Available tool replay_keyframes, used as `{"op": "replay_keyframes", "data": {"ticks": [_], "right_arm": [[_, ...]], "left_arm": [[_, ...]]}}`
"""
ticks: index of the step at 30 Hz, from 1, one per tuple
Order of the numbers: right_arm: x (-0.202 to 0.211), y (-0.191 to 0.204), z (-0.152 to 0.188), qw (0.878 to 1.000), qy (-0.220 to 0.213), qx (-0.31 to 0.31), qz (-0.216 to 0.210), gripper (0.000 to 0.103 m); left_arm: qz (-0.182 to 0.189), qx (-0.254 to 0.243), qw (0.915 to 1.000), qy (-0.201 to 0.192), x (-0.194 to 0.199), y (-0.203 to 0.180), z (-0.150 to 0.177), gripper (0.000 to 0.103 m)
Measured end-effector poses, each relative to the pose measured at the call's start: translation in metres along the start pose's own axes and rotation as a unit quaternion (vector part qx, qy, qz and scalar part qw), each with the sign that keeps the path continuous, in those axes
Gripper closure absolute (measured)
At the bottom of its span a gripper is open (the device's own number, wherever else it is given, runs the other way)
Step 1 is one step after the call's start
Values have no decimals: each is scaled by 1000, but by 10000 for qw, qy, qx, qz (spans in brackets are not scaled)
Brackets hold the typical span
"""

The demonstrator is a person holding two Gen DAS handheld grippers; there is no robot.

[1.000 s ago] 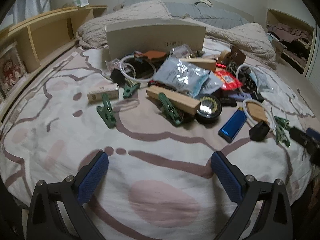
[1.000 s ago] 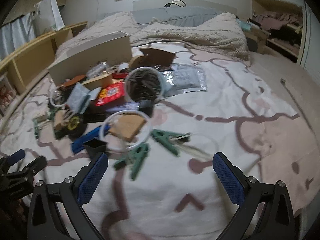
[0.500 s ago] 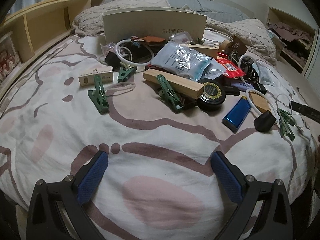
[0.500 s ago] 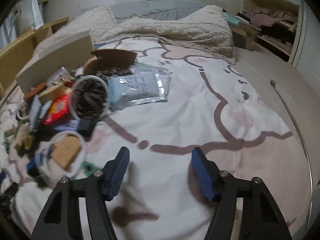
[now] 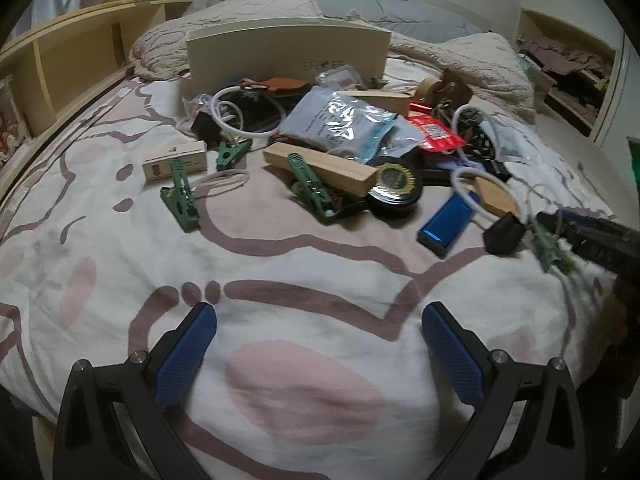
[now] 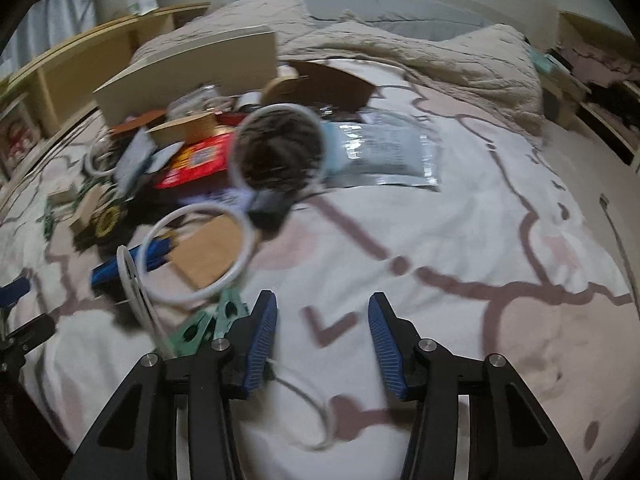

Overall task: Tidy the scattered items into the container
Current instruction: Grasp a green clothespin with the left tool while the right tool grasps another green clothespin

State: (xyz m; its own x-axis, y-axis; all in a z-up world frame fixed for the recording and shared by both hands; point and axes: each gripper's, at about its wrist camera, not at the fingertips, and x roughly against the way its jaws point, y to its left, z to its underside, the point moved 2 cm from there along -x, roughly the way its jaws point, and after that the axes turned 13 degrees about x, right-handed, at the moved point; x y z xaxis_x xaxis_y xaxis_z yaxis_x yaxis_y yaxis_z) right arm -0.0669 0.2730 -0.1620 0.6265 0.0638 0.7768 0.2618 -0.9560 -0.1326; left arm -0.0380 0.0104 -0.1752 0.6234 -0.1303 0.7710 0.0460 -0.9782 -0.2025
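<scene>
Left gripper (image 5: 319, 340) hangs low over bare bedsheet (image 5: 280, 264) at the near edge, jaws wide, nothing between the blue pads. Right gripper (image 6: 322, 332) has jaws partway in and closing, only sheet between its pads; green clothespins (image 6: 208, 326) and a thin white cord (image 6: 138, 300) lie just left of its left finger, outside the gap, contact unclear through blur. In the left wrist view the right gripper's dark body comes in from the far right edge beside a blurred green clip (image 5: 550, 248). Clutter sits mid-bed: beige box container (image 5: 288, 54) upright at the far side, items piled in front of it, none visibly inside. Pile includes a silver foil pouch (image 5: 344, 124), wooden block (image 5: 320, 168) with a green clothespin (image 5: 310, 190) lying across it, black round tin (image 5: 394, 192), blue lighter-like bar (image 5: 446, 226), red packet (image 5: 434, 134), white rings (image 5: 240, 112), small cream box (image 5: 176, 164) and another green clothespin (image 5: 180, 196) off to the left. Beige blanket (image 5: 460, 60) is bunched behind the container; wooden shelf (image 5: 72, 68) far left.
</scene>
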Motion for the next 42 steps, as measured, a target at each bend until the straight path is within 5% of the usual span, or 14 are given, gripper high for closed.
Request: {"op": "replay_keyframes", "data": {"ticks": [8,20,26,31,38,42], "right_arm": [[10,38,2,9994,0,234,-271,53],[18,96,0,9937,-102,687,-882,53],[24,87,0,9932,-94,458,-1064,53],[37,70,7,9952,-125,195,-948,53],[50,63,13,9959,-121,138,-888,53],[55,67,15,9952,-106,182,-957,53]], "left_arm": [[689,-48,9976,-70,19,-11,6,2],[1328,-224,9908,-167,41,-23,13,22],[1375,-443,9895,-7,36,-34,20,35],[1571,-420,9867,79,31,-45,21,36],[1921,180,9801,471,15,-45,16,71],[1950,204,9796,434,17,-44,15,72]]}}
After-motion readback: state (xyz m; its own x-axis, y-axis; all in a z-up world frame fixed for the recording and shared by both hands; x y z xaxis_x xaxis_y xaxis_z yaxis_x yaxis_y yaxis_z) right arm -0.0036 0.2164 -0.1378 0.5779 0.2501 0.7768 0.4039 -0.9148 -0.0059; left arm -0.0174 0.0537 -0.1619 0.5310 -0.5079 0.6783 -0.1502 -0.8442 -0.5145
